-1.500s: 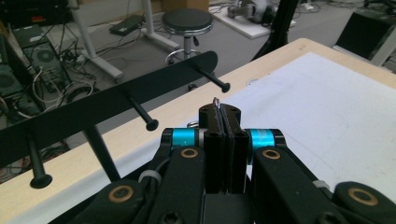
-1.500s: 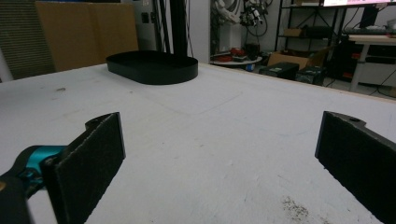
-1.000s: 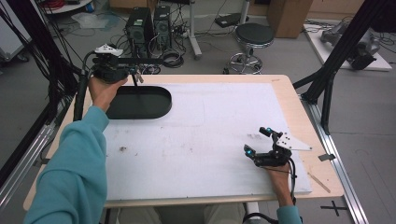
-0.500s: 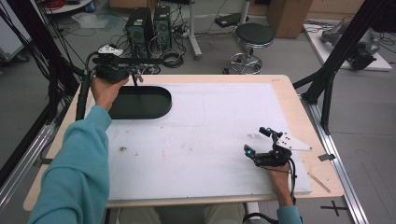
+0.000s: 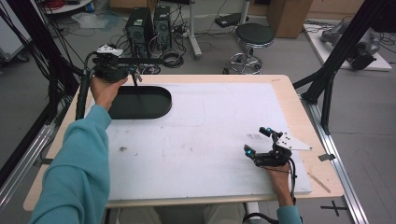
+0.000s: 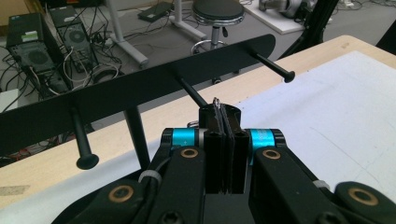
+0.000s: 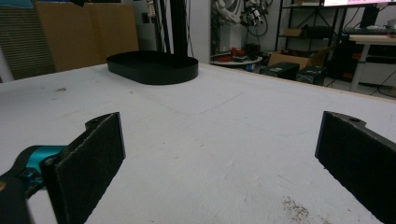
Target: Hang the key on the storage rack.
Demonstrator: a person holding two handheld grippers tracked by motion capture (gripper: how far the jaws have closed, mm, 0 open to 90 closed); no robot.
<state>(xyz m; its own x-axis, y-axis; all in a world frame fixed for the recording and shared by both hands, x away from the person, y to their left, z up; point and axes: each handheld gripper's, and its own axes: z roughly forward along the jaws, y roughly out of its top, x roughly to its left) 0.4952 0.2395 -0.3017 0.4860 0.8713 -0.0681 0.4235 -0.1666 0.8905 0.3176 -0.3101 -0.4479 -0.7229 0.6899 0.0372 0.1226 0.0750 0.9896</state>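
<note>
A black stand rises from a black oval tray [image 5: 149, 106] at the table's far left. Its crossbar [image 6: 140, 91] carries several pegs [image 6: 273, 63]. My left gripper [image 5: 134, 71] is held up beside that crossbar, just short of the middle peg [image 6: 189, 88]. It is shut on a thin metal loop [image 6: 216, 101], whose tip pokes out above the closed pads. My right gripper [image 5: 257, 141] rests low over the white mat near the front right. It is open with nothing between its pads [image 7: 95, 154]. The right gripper view has the tray [image 7: 152, 67] far ahead.
A white mat [image 5: 210, 116] covers most of the wooden table [image 5: 299, 100]. The mat has a few dirt smudges [image 5: 122, 149]. Beyond the far edge stand computer towers [image 5: 147, 25], a stool [image 5: 253, 37] and floor cables. Black frame legs [image 5: 327, 79] flank the table's right side.
</note>
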